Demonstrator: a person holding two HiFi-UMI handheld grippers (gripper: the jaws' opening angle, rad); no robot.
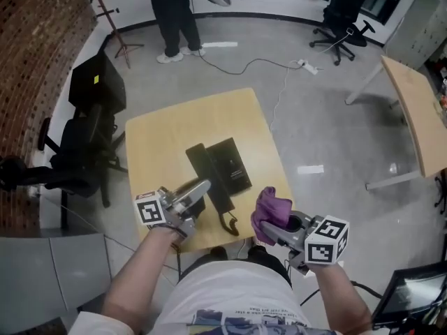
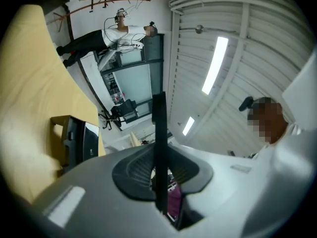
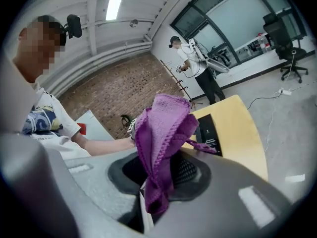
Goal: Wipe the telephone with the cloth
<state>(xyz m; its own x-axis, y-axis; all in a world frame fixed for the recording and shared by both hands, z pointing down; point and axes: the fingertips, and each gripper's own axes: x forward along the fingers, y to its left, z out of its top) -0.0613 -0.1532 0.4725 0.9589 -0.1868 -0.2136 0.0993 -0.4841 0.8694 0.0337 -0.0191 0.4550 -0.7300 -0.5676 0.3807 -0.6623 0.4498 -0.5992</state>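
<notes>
**Cloth gripped, telephone waiting on the counter**

A black chair (image 1: 77, 160) stands off the counter's left edge, well out from the left gripper (image 1: 201, 188). That gripper, rolled on its side, hangs low over the near part of the wooden counter (image 1: 202, 117). Its jaws are released and stand a narrow slit apart. A thin black strip (image 2: 159, 133) shows in the slit with light beside it, not pinched; what it is cannot be made out.

The black telephone (image 1: 234, 163) lies flat on the counter, just beyond the left gripper's tips and to their right. Its handset (image 1: 202, 166) runs along the base's left side, nearest those tips; whether they touch it cannot be told. The cord (image 1: 230, 222) curls at the counter's near edge, between the two grippers.

Further right, the right gripper (image 1: 266, 234) is clenched on a purple cloth (image 1: 271, 208). The cloth stands bunched above its jaws, off the counter's near right corner and apart from the telephone. Far beyond both grippers a person (image 1: 174, 19) stands on the grey floor (image 1: 328, 117).
</notes>
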